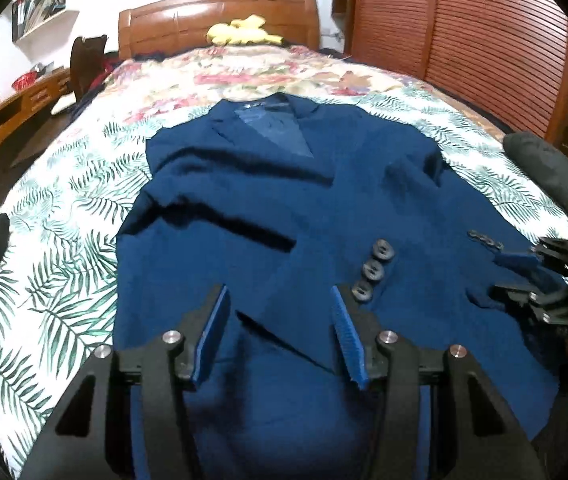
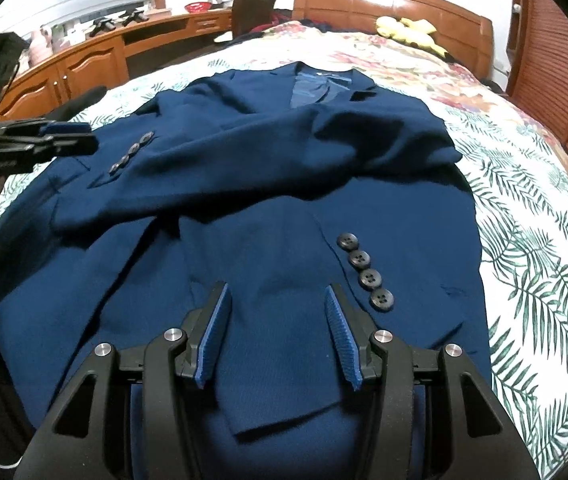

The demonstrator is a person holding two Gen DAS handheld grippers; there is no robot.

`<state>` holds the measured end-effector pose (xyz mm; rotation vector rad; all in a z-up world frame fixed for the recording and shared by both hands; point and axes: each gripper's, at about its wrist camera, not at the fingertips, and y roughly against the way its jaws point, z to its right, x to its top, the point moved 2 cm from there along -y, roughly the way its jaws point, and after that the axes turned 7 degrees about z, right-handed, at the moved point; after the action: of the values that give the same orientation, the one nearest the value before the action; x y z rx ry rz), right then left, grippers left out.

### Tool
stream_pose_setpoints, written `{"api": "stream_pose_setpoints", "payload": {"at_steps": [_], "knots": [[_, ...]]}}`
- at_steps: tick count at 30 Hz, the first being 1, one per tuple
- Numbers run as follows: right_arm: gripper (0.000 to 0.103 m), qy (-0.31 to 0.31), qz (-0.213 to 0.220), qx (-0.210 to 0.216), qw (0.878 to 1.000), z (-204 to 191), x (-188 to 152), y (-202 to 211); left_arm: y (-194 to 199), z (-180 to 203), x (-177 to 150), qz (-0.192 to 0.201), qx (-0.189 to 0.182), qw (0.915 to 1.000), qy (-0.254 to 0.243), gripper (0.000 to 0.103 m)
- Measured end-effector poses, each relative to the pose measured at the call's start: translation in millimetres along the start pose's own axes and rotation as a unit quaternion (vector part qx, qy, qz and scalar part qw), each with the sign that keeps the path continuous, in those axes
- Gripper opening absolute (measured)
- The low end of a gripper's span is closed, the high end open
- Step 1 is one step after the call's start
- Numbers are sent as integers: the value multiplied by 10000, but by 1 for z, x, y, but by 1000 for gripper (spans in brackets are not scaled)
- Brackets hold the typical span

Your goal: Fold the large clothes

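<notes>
— We see a navy suit jacket lying face up on the floral bedspread, collar toward the wooden headboard, both sleeves already crossed over its chest. Where do the grippers stand?

— Our left gripper hovers over the lower front, jaws apart, nothing pinched between the blue pads. Our right gripper hangs likewise over the near sleeve's cuff, jaws parted and empty, the cuff buttons just beside its right finger.

— So which step are we on?

— We judge the sleeves done and the body fold pending. Next, we think, each gripper must drop to the hem nearest us, close on cloth at either side, then carry it toward the collar without dragging the sleeves loose.

— Any risk?

— We'd watch the upper sleeve; it lies rumpled and may slide.
</notes>
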<state>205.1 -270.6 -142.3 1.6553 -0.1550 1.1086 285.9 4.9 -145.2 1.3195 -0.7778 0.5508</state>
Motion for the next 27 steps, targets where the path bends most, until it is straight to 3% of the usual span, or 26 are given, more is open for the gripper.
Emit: {"api": "stream_pose_setpoints", "payload": {"at_steps": [3,6,9,10,11,17,21,27], "knots": [[50,-9,-3,-5,10000,1,0,1,-19,-6,-2,-231,142,9996,97,51],[51,-1,-9,-13,10000,1,0,1,-24,-6,-8,-310,15,9994,130,49],[51,23,-9,-37,10000,1,0,1,-22,-1,-12,-289,-116,9995,27,31],[51,24,-12,-41,10000,0,1,1,-19,1,-12,-264,-161,9995,-30,9],[51,22,-16,-42,10000,0,1,0,-16,4,-12,-229,-246,9994,-83,2],[51,-14,-23,13,10000,-1,3,-3,43,8,10,392,-378,9985,-19,0],[51,-26,-21,22,10000,0,2,-3,81,5,30,823,-174,9964,-119,0],[51,-3,-14,10,10000,0,3,-4,100,-11,43,935,144,9953,-211,0]]}}
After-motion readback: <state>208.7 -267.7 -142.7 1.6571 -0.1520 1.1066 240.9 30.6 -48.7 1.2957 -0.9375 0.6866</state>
